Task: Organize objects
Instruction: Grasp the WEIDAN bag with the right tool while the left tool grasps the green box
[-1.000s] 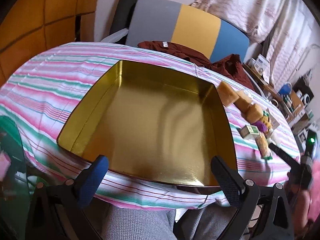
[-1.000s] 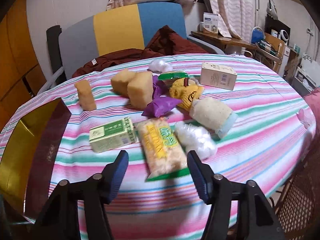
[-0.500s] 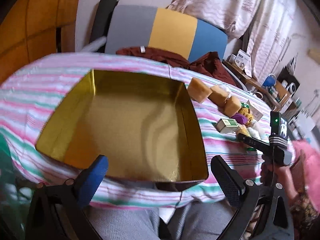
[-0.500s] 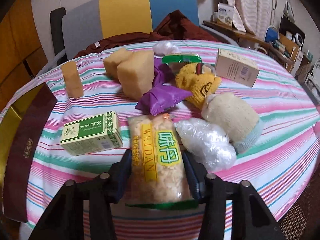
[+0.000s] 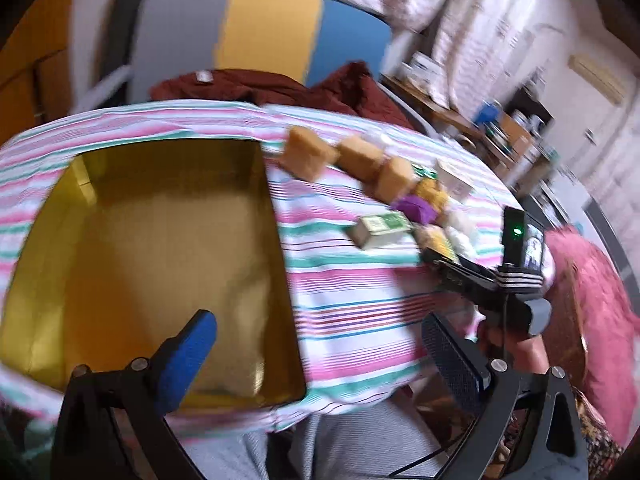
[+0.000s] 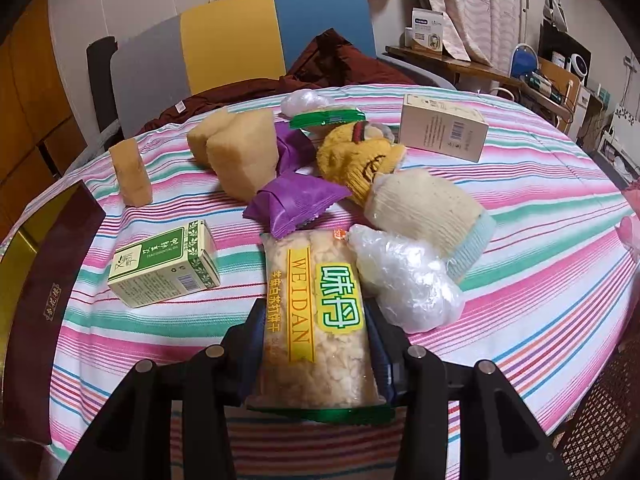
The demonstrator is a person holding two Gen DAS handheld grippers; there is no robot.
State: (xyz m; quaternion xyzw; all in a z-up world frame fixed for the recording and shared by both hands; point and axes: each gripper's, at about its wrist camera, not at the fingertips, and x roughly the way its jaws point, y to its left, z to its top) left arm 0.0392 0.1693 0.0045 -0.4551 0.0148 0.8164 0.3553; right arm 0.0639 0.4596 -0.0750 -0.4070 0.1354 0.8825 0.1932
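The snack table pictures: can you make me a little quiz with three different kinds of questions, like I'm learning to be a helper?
1. True or false: the gold tin has nothing lying in it.
2. Which thing sits between the pads of the right tool?
A. the green tea box
B. the cracker packet
C. the purple wrapper
3. Fill in: the left tool has its jaws ____, with nothing between them.

Key:
1. True. Only its bare gold floor shows.
2. B. The right tool's jaws are closing, with the packet between them and both pads at its sides.
3. Open. The tool hangs over the near edge of the tin and the striped cloth.
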